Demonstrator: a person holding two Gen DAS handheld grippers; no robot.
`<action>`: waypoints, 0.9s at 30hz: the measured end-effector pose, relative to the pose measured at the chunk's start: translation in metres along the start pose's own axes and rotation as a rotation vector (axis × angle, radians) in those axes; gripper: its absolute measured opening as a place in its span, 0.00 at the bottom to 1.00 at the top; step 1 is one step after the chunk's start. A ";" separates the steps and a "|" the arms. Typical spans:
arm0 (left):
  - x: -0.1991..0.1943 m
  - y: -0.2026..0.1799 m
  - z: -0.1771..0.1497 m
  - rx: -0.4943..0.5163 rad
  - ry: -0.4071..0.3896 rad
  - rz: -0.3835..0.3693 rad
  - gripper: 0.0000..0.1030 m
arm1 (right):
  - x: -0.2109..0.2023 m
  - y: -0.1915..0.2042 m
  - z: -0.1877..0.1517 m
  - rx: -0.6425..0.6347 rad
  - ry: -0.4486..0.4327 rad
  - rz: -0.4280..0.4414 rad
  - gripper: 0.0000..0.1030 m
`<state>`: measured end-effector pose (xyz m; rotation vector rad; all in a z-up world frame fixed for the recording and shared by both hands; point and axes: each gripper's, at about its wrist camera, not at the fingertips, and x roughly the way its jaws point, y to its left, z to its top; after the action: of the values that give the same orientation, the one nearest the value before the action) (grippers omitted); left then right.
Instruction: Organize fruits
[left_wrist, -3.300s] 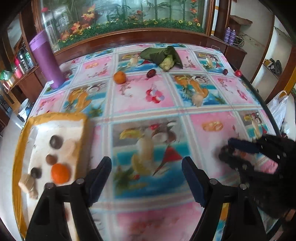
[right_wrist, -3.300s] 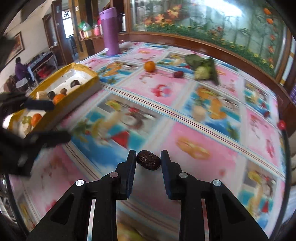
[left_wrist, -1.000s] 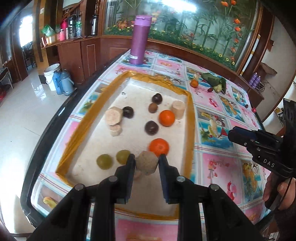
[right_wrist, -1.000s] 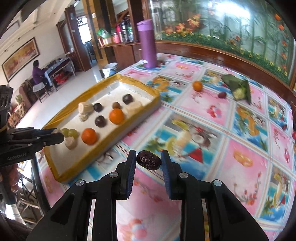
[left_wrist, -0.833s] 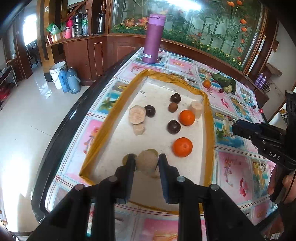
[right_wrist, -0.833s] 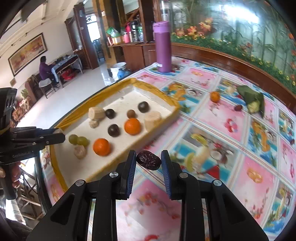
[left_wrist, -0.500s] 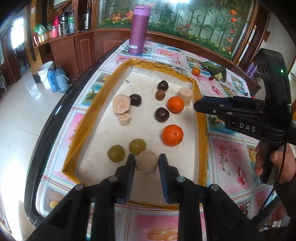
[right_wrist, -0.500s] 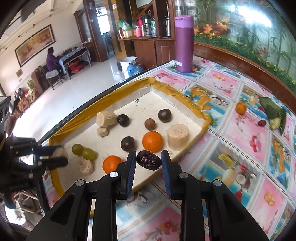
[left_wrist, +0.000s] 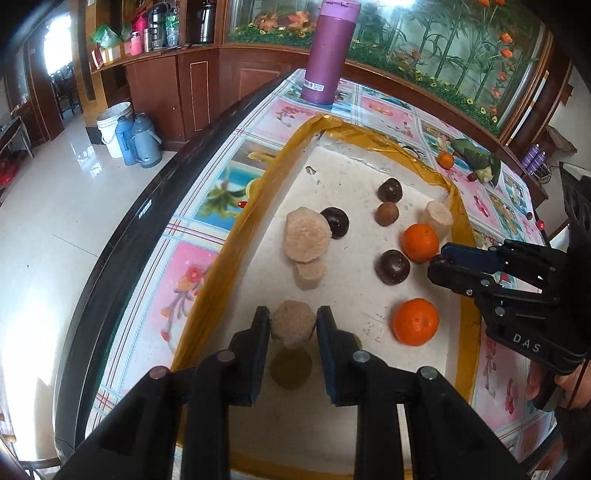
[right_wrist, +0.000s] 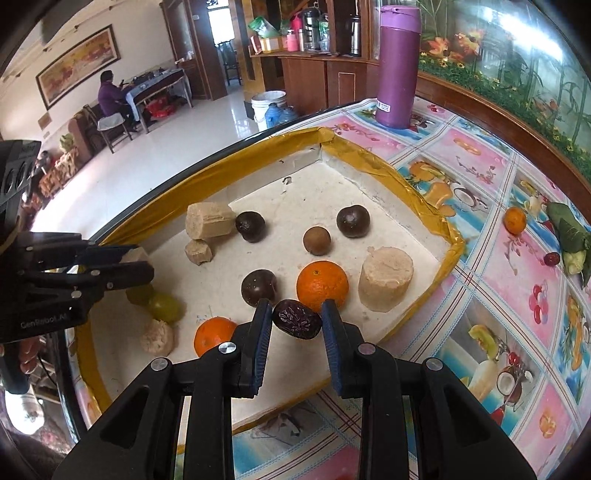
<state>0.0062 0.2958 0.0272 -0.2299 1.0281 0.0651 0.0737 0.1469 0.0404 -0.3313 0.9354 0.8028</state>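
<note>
My left gripper (left_wrist: 293, 326) is shut on a beige round fruit chunk (left_wrist: 293, 324), low over the near end of the yellow-rimmed white tray (left_wrist: 236, 236), just above a green grape (left_wrist: 290, 365). In the right wrist view my right gripper (right_wrist: 297, 325) is shut on a dark wrinkled date (right_wrist: 297, 324) above the tray's (right_wrist: 417, 195) near edge, in front of an orange (right_wrist: 322, 286). The tray holds two oranges, several dark round fruits, beige chunks and green grapes (right_wrist: 164, 306). Each gripper shows in the other's view: the right gripper (left_wrist: 439, 258) and the left gripper (right_wrist: 140, 264).
A tall purple bottle (right_wrist: 397, 66) stands beyond the tray's far end. On the patterned cloth to the right lie a loose orange (right_wrist: 514, 220), a small dark red fruit (right_wrist: 551, 258) and a green leaf bundle (right_wrist: 567, 225). The table's black edge (left_wrist: 122, 251) runs along the tray's left side.
Both grippers came closer and lower over the tray, each keeping its fruit. The left one slid forward past the grapes; the right one swung from the cloth to the tray's near edge.
</note>
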 end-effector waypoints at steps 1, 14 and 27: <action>0.003 0.001 0.001 -0.003 0.009 0.002 0.28 | 0.002 0.001 0.000 -0.006 0.005 -0.001 0.26; 0.014 -0.006 0.000 0.020 0.028 0.042 0.28 | 0.005 0.004 -0.004 -0.047 0.013 -0.026 0.28; 0.006 -0.007 -0.005 0.015 0.012 0.028 0.40 | -0.018 0.013 -0.011 -0.023 -0.020 -0.071 0.32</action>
<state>0.0062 0.2879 0.0208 -0.2024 1.0432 0.0819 0.0513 0.1411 0.0504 -0.3744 0.8915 0.7506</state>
